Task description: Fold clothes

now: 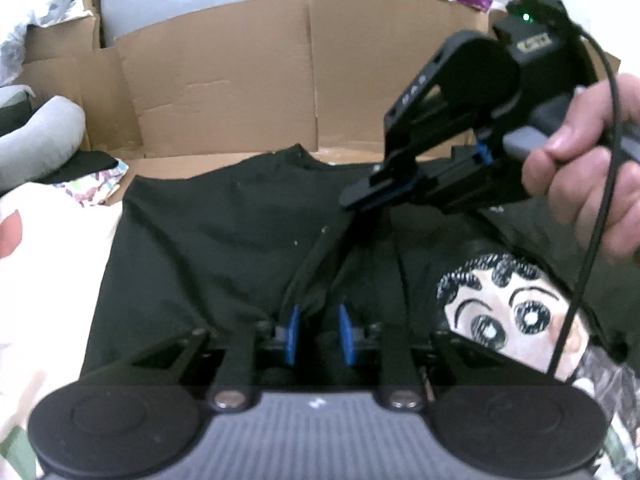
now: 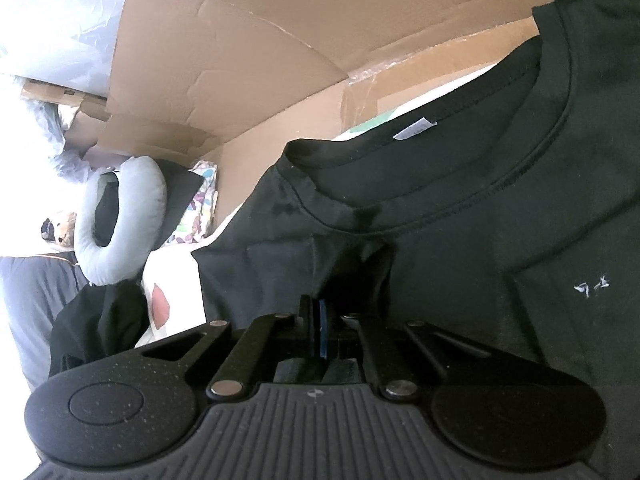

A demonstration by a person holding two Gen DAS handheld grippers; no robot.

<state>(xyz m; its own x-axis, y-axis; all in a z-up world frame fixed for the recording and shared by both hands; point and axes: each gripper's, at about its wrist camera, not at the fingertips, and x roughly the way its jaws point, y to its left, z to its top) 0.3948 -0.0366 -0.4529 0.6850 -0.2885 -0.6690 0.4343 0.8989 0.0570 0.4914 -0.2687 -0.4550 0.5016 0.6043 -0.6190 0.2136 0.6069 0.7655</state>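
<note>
A black T-shirt (image 1: 200,240) lies spread on the bedding, its collar toward the cardboard. In the right wrist view the same shirt (image 2: 460,280) shows its neckline (image 2: 440,204) and a white label (image 2: 414,130). At the bottom middle my left gripper (image 1: 320,320) has its blue pads (image 1: 295,332) closed on a raised fold of the shirt. A taut ridge of black cloth runs from there up to my right gripper (image 1: 356,200), held by a hand (image 1: 592,168). The right gripper (image 2: 318,316) has its jaws together, pinching shirt fabric that tents up at its tips.
Flattened cardboard (image 1: 240,80) stands behind the shirt. A grey neck pillow (image 2: 120,220) and a dark cloth (image 2: 100,320) lie at the left. A cartoon-face print (image 1: 508,312) shows at the right. White patterned bedding (image 1: 48,280) lies on the left. A black cable (image 1: 580,280) hangs from the right gripper.
</note>
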